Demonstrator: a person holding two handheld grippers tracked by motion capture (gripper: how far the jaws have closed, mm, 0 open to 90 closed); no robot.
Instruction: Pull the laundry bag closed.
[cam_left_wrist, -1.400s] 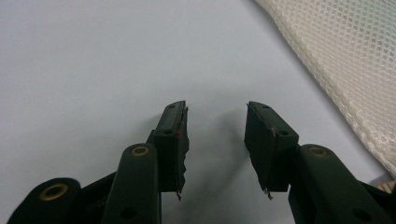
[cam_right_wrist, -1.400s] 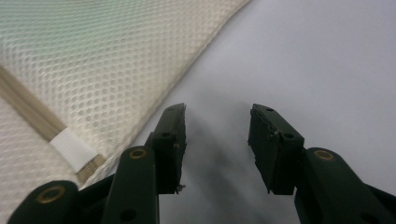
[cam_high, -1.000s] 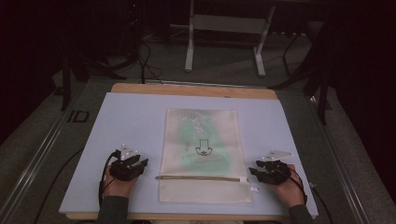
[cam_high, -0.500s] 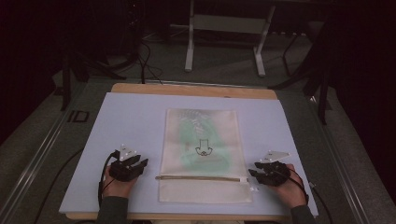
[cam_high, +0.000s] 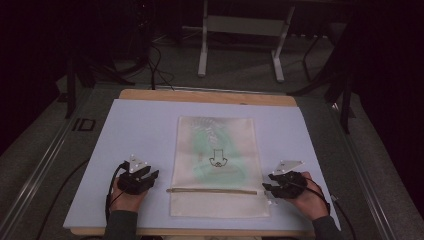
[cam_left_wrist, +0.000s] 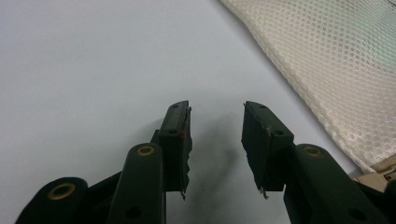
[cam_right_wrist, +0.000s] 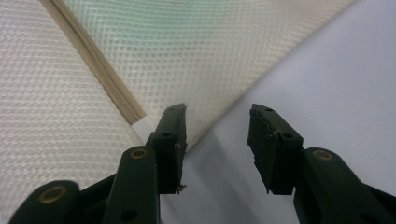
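Note:
A cream mesh bag (cam_high: 215, 165) lies flat in the middle of the pale blue mat (cam_high: 140, 130), with something green showing through it (cam_high: 200, 150). Its zip (cam_high: 212, 190) runs across near the front edge. My left gripper (cam_high: 151, 175) rests on the mat just left of the bag, open, with bare mat between its jaws (cam_left_wrist: 215, 107) and the mesh (cam_left_wrist: 327, 60) to its right. My right gripper (cam_high: 265, 188) sits at the bag's right edge by the zip end. It is open (cam_right_wrist: 217, 109), its jaws have just been opening, and nothing is gripped. The zip (cam_right_wrist: 98, 65) and mesh (cam_right_wrist: 196, 51) lie beside its left jaw.
The mat covers a wooden table (cam_high: 200, 95). Behind the table on the dark floor stand a white frame (cam_high: 240, 25) and loose cables (cam_high: 155, 65). Metal rails (cam_high: 40, 165) run along the floor on both sides.

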